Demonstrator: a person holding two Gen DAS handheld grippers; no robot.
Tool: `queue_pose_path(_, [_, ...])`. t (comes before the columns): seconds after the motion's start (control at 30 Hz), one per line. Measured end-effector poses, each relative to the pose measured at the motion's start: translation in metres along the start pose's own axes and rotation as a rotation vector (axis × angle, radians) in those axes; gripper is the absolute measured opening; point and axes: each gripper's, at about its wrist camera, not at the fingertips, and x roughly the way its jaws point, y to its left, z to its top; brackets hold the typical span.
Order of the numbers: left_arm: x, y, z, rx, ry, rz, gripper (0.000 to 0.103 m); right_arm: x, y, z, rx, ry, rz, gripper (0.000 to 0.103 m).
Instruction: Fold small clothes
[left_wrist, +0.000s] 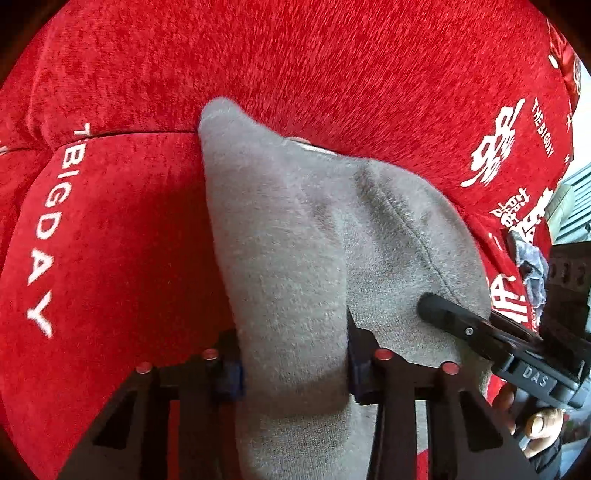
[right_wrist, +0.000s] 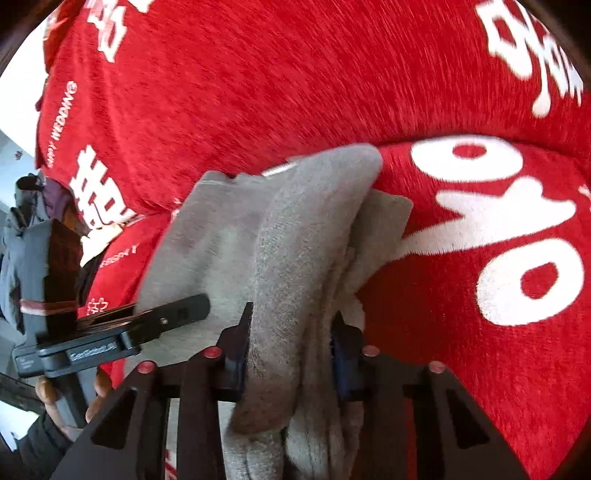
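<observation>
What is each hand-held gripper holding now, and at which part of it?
Both grip the same grey sock over the red printed cover. The left hand-held gripper and the right hand-held gripper each pinch bunched fabric at its near end, side by side.

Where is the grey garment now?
The grey garment is centred in both views, on the red sofa cover, clamped by the left gripper and right gripper.

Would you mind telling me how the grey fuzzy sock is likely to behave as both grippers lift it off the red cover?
The grey fuzzy sock will probably flop: it already drapes in soft folds between the left gripper and right gripper. Its napped knit looks grippy, so slipping seems unlikely. It is likely light and may drag on the plush red printed cover.
</observation>
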Motion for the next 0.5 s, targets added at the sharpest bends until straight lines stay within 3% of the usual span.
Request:
queue_pose_path(0.1, [-0.017,-0.008,-0.009,0.026,-0.011,0.031,0.041,-0.017,0.029,-0.010,-0.049,-0.020,-0.008,0.036])
queue_pose_path(0.27, [-0.058,-0.001,-0.038,0.024,-0.026,0.008,0.041,-0.048,0.068,-0.039,-0.100,-0.039,-0.011,0.036])
queue_pose_path(0.5, [-0.109,0.017,-0.106,0.045,-0.050,0.027,0.041,-0.074,0.114,-0.105,-0.164,-0.051,0.019,0.036])
